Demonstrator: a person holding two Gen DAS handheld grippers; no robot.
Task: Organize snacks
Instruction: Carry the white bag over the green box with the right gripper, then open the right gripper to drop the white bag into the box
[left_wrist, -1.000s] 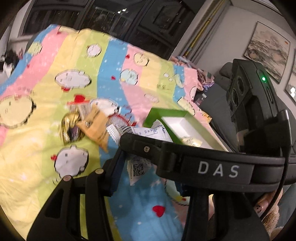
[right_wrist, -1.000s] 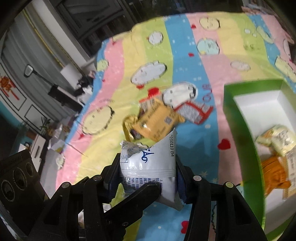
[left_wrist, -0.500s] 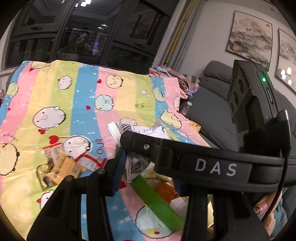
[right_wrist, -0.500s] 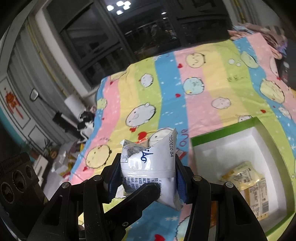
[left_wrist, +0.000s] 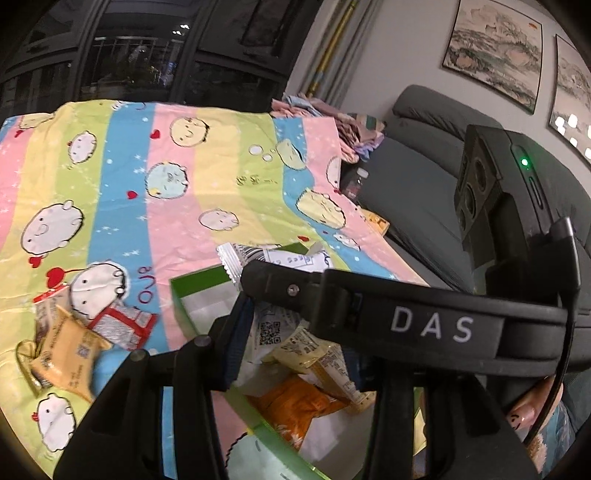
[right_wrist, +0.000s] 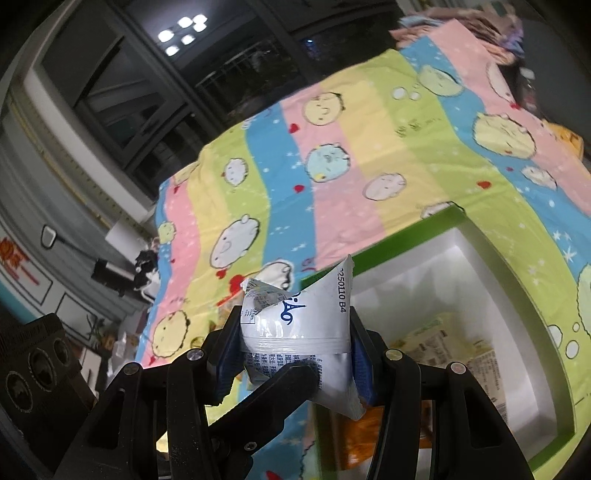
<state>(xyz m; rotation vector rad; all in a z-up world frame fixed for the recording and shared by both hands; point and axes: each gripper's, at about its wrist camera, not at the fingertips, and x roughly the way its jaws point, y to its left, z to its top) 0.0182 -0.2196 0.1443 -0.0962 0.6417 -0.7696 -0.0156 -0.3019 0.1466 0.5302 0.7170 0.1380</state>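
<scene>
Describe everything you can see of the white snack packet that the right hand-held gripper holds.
The white snack packet is a small puffy pouch of glossy plastic film, with blue lettering, a printed date code along one crimped edge and small black text lower down. Its top is crumpled. It stands roughly upright, pinched on both sides between the blue pads of the right hand-held gripper, touching nothing else. It hangs above the near edge of the green box with white inside, where other snacks lie.
</scene>
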